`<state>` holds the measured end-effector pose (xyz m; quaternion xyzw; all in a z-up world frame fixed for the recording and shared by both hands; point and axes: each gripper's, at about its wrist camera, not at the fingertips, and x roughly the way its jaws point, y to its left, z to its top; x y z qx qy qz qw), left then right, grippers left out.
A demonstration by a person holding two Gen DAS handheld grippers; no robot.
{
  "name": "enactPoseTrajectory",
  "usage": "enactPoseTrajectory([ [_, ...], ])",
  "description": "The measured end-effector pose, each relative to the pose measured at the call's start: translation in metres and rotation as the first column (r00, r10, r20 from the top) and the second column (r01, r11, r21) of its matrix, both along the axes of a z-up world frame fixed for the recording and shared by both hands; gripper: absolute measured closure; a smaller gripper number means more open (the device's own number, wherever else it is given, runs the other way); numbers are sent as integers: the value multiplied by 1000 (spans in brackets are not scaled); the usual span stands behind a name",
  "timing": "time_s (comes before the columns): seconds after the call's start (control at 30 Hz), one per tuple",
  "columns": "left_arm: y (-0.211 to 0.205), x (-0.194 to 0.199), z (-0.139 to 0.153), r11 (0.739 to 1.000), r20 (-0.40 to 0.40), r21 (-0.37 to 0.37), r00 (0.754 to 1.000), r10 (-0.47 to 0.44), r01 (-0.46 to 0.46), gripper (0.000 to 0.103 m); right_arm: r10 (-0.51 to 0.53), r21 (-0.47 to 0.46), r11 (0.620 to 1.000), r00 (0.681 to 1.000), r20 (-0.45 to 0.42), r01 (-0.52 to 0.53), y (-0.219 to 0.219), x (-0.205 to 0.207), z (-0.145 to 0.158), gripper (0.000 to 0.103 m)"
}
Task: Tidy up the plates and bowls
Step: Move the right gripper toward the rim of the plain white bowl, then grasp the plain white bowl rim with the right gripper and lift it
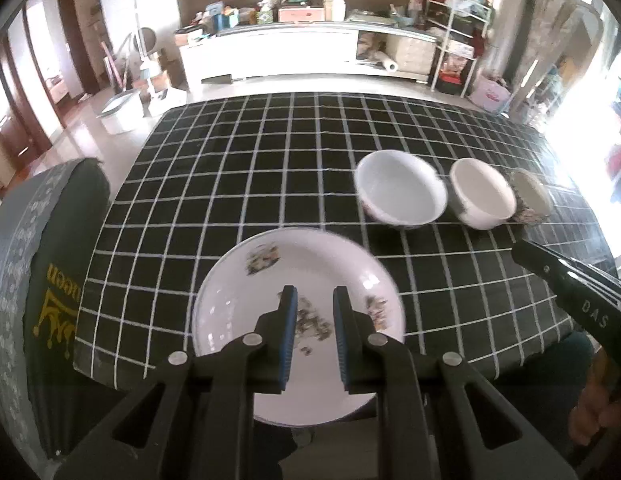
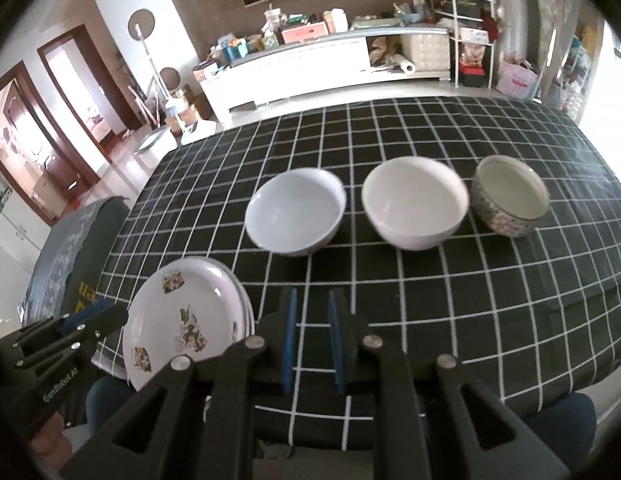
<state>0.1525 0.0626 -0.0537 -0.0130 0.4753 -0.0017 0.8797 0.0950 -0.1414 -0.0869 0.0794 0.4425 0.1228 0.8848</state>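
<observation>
Left gripper (image 1: 314,300) and right gripper (image 2: 312,304): lower centre, jaws nearly together, empty. Plate stack (image 2: 182,320): lower left, table's (image 2: 430,140) near edge. Three bowls: pale blue bowl (image 2: 294,216), white bowl (image 2: 414,204), patterned bowl (image 2: 510,200), mid-frame row. Plates appear stacked; nesting the bowls probably comes next, calling for wider jaws.

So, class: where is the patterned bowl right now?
In the right wrist view, the patterned bowl stands at the right end of the bowl row, beside the white bowl.

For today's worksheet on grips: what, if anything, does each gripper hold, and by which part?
Nothing is held. The left gripper hangs above the plates with nothing between its pads; the right gripper is likewise empty above the tablecloth.
</observation>
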Motion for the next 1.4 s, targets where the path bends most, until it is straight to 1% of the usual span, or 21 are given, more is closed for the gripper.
enactPoseTrajectory([
  [0.17, -19, 10, 12, 999, 18, -4, 999, -49, 50, 87, -30, 13, 999, 999, 25, 29, -16, 7, 14, 83],
  [0.37, -36, 29, 18, 996, 26, 6, 996, -89, 89, 87, -48, 11, 999, 998, 48, 47, -28, 22, 23, 83],
  [0.57, -42, 52, 19, 995, 20, -12, 995, -95, 96, 87, -45, 12, 999, 998, 32, 45, -35, 37, 20, 83],
  [0.7, -48, 70, 16, 994, -1, -22, 994, -110, 109, 87, -22, 42, 999, 999, -26, 23, -41, 56, 11, 83],
  [0.9, -55, 101, 10, 989, -44, -53, 989, -140, 138, 87, 1, 62, 998, 997, -79, 4, -46, 87, 3, 83],
  [1.0, -54, 119, 4, 988, -62, -64, 988, -142, 138, 87, 52, 97, 994, 991, -124, -40, -42, 105, -3, 83],
  [1.1, -48, 138, -5, 988, -97, -89, 986, -135, 127, 87, 88, 130, 989, 980, -181, -64, -35, 125, -13, 83],
  [1.23, -35, 164, -24, 981, -184, -161, 974, -135, 105, 87, 124, 147, 985, 959, -257, -88, -23, 154, -30, 83],
  [1.33, -27, 177, -36, 979, -216, -183, 967, -133, 94, 87, 174, 150, 980, 939, -296, -134, -10, 169, -41, 83],
  [1.4, -23, 183, -46, 979, -236, -189, 964, -122, 77, 87, 188, 145, 978, 928, -322, -148, -3, 179, -50, 83],
])
